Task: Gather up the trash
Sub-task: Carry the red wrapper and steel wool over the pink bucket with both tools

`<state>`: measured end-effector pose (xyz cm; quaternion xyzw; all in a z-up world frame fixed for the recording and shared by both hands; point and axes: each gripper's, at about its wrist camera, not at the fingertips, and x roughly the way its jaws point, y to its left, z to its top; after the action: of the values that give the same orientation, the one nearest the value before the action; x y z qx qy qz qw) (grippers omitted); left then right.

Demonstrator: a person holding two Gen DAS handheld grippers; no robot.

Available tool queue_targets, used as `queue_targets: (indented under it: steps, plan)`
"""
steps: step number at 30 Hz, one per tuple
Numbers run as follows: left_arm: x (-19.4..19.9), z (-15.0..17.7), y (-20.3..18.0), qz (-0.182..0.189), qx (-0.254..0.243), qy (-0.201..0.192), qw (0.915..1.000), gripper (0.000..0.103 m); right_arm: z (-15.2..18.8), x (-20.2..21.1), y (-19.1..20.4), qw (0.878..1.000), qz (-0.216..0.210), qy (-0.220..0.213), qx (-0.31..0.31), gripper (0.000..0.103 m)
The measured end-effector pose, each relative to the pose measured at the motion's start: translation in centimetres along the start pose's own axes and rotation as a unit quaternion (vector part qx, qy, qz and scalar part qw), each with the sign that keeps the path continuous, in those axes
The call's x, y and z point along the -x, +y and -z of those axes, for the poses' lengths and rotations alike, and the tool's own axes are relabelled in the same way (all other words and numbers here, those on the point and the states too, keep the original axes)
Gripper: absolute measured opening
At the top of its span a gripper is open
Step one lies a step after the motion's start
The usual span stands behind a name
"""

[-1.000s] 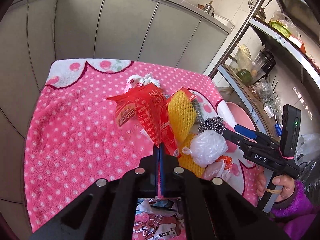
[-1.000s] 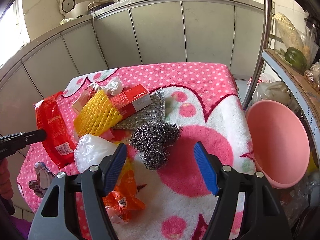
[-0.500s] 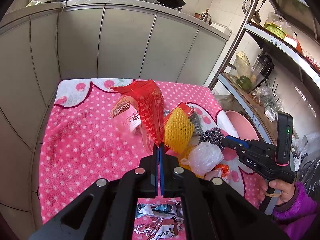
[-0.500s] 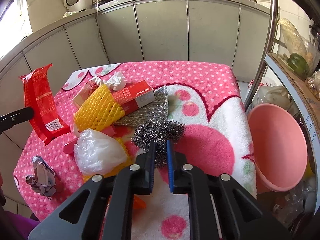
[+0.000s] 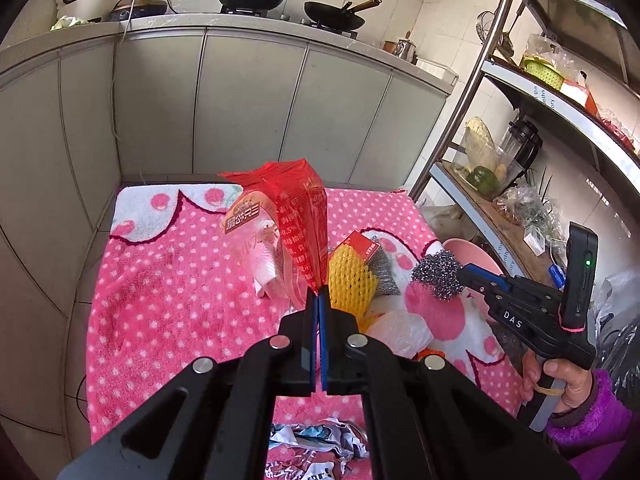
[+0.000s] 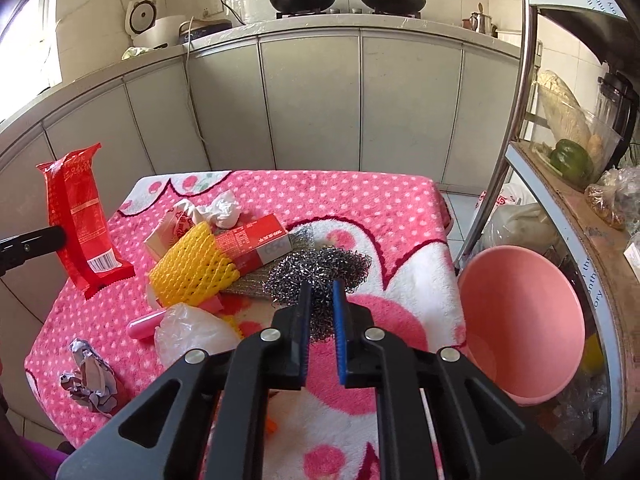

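- Left wrist view: my left gripper (image 5: 318,300) has its jaws pressed shut on the lower edge of a red wrapper (image 5: 298,220), which stands up at frame centre above the pink dotted desk (image 5: 168,300).
- Right wrist view: my right gripper (image 6: 320,300) has its jaws nearly closed on a steel wool scourer (image 6: 320,270) at frame centre; whether it is clear of the desk I cannot tell.
- At right sits a pink basin (image 6: 520,320); yellow foam netting (image 6: 192,276), a red box (image 6: 256,242) and a clear plastic bag (image 6: 188,332) lie left of centre.
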<state>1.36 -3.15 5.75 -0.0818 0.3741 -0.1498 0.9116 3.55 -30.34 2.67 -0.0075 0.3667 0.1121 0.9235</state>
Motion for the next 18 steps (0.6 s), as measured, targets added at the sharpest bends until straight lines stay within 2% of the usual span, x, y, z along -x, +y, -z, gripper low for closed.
queue_targets:
  steps: [9, 18]
  plan:
    - [-0.2, -1.9, -2.0, 0.005, -0.017, -0.011, 0.9998, 0.0, -1.8, 0.9, -2.9, 0.998, 0.045, -0.026, -0.028, 0.011]
    - [-1.3, -3.6, -5.4, 0.021, -0.044, -0.017, 0.9987, 0.0, -1.8, 1.6, -6.6, 0.994, 0.086, -0.034, -0.064, 0.011]
